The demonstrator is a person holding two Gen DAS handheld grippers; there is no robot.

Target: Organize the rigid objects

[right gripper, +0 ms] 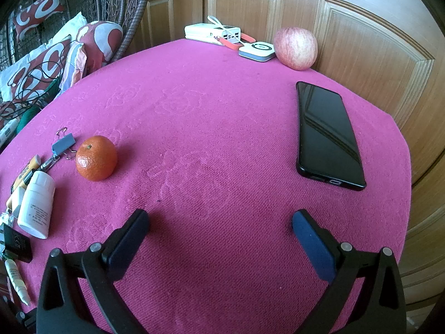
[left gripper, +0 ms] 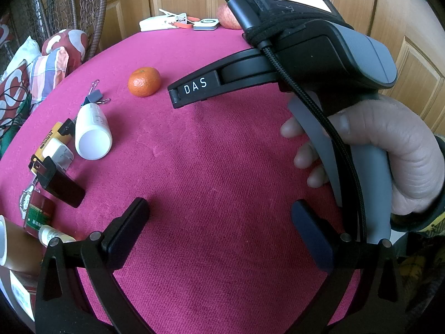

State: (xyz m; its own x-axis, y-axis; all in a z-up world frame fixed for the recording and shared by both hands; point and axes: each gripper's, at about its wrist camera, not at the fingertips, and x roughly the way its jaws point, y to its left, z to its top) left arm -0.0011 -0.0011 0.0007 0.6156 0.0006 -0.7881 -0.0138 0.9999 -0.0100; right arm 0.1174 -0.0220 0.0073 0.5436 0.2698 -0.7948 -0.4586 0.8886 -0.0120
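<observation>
So far, my judgement is that I am only partway through: a cluster of small things already lies along the left edge of the counter with the magenta cloth, while several pieces sit apart from it. Both my tongs are spread wide and hold nothing; the left tongs hover over bare cloth near me, and the right tongs do the same, with my hand round the grey handle.

In the left cluster I see the white plastic bottle lying on its side, the grey-blue metal binder clip, a yellow tube with dark print, a black rectangular block, a red and green box and a small white dropper bottle.

Still loose, as I judge it: the round orange tangerine just right of the clip, the black slab phone at the right, and at the far edge the white power bank, the white and grey square pad and the pink-red apple.

Writing: the side of the right tongs reads "DAS" in the left view. The print on the bottle, tube and box is too small for me to read.
</observation>
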